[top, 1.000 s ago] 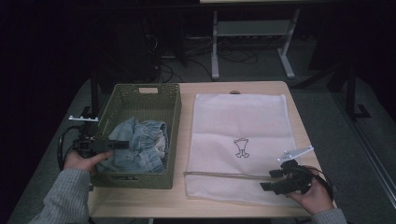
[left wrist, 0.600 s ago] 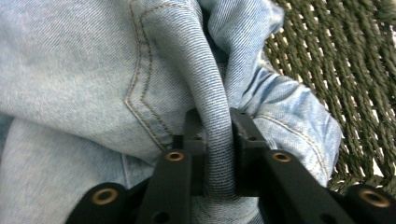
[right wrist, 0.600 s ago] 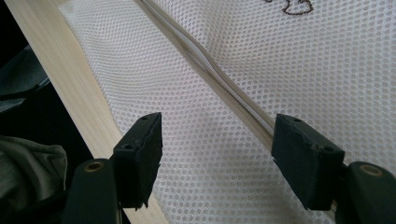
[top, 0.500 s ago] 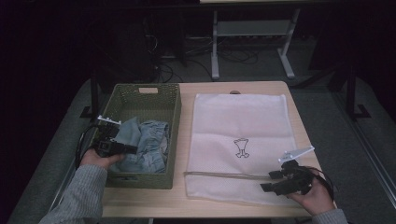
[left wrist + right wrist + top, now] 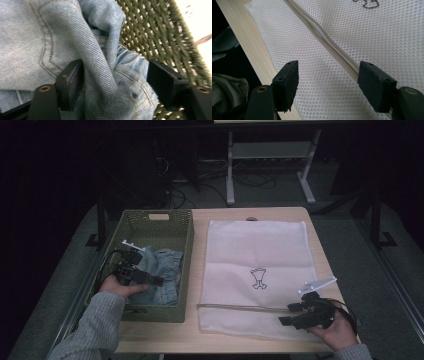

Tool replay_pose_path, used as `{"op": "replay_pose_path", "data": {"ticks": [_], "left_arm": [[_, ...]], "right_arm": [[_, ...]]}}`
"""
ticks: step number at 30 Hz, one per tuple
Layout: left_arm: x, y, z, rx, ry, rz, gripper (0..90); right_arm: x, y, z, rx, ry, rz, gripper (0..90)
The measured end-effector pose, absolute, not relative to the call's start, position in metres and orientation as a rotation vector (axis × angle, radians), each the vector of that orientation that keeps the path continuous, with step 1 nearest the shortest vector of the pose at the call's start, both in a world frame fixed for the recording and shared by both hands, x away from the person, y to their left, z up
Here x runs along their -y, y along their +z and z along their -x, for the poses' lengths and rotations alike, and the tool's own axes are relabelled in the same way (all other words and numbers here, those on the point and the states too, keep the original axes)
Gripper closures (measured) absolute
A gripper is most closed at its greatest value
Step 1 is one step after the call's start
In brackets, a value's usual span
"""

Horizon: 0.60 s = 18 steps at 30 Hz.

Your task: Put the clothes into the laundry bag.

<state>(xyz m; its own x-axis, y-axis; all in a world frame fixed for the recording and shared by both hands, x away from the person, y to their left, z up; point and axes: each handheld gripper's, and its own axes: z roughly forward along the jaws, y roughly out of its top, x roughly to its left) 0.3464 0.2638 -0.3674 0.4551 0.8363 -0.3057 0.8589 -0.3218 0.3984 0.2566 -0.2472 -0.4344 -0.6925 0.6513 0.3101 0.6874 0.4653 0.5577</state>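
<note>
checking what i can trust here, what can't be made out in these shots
- High view: the basket floor, covered by the denim garment.
- High view: the left tool tips are too small to tell whether they touch denim.
- Left gripper view: the garment runs off the edges, so its type is unclear; the basket weave is blurred.
- Right gripper view: the mesh bag zipper pull lies outside the frame.

Pale blue jeans (image 5: 162, 270), green basket (image 5: 155, 222)
</note>
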Motion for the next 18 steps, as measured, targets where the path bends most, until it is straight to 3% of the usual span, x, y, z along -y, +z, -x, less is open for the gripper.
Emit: {"op": "replay_pose_path", "data": {"ticks": [8,13,18], "left_arm": [[-0.24,-0.388,-0.364,-1.547,-0.068,-2.373,24.7],[-0.236,-0.395,-0.371,-1.607,-0.082,-2.45,38.4],[-0.229,-0.401,-0.373,-1.606,-0.051,-2.523,39.8]], "right_arm": [[0.248,-0.426,-0.253,2.776,-1.157,1.129,32.5],[0.25,-0.424,-0.258,2.74,-1.153,1.135,33.4],[0.245,-0.425,-0.266,2.795,-1.135,1.089,34.4]]}}
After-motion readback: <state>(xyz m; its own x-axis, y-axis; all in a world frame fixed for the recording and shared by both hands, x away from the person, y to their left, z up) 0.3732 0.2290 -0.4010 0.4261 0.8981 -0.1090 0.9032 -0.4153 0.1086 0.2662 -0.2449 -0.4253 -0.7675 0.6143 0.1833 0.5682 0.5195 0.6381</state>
